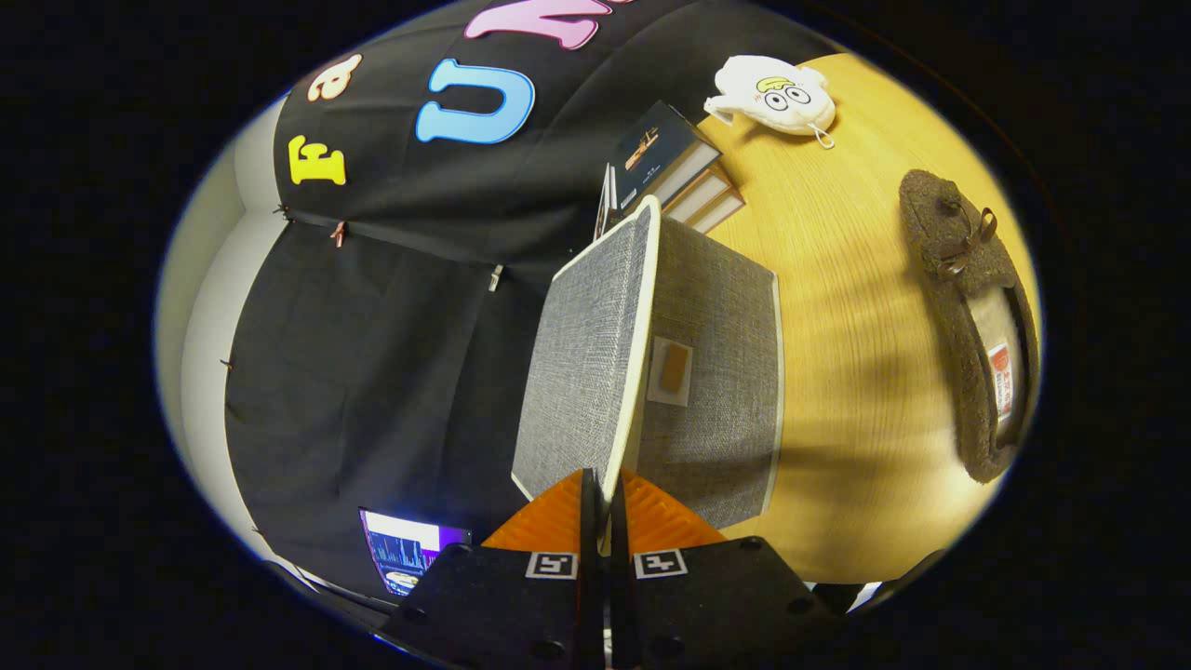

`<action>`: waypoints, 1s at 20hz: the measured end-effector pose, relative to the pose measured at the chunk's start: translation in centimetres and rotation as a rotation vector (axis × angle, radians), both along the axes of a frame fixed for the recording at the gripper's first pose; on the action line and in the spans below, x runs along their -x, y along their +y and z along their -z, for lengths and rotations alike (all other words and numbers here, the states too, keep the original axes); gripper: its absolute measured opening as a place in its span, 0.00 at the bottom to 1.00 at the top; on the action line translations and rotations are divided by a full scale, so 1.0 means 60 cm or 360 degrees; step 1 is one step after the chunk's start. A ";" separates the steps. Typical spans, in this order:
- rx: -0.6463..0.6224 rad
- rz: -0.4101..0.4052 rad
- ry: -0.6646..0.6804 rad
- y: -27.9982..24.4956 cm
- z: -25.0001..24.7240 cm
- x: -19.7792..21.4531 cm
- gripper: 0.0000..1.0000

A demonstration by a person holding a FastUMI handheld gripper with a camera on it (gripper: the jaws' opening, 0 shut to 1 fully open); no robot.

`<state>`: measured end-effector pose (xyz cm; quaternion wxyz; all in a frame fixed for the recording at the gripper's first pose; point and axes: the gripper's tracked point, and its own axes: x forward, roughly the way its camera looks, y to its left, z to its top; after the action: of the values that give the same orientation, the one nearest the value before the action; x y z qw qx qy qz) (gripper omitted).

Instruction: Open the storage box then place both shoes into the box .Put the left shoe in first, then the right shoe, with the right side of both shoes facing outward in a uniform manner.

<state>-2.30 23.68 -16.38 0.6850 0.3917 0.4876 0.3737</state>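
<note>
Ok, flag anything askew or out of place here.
Nothing is spilled or damaged. The gripper pinches the storage box's lid by its edge, lid lifted off the box. A brown shoe lies beside it on the table.

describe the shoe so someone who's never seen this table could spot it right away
Start at the wooden table and find the grey fabric storage box, whose lid the gripper is shut on. The shoe lies alone on the bare wood beyond the box, apart from it. It is a dark brown fuzzy slipper with a small bow, unlike the white plush toy and the stacked books.
</note>
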 end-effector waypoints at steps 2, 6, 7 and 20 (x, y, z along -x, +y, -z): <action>-0.0015 0.0000 -0.0018 0.004 -0.016 0.006 0.05; -0.0030 0.0046 -0.0026 0.016 -0.059 0.002 0.05; -0.0034 0.0057 -0.0033 0.021 -0.073 0.000 0.05; -0.0100 -0.0023 -0.0167 0.215 -0.236 -0.010 0.05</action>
<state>-1.68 36.60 -2.19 0.6942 0.3895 0.4419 0.4137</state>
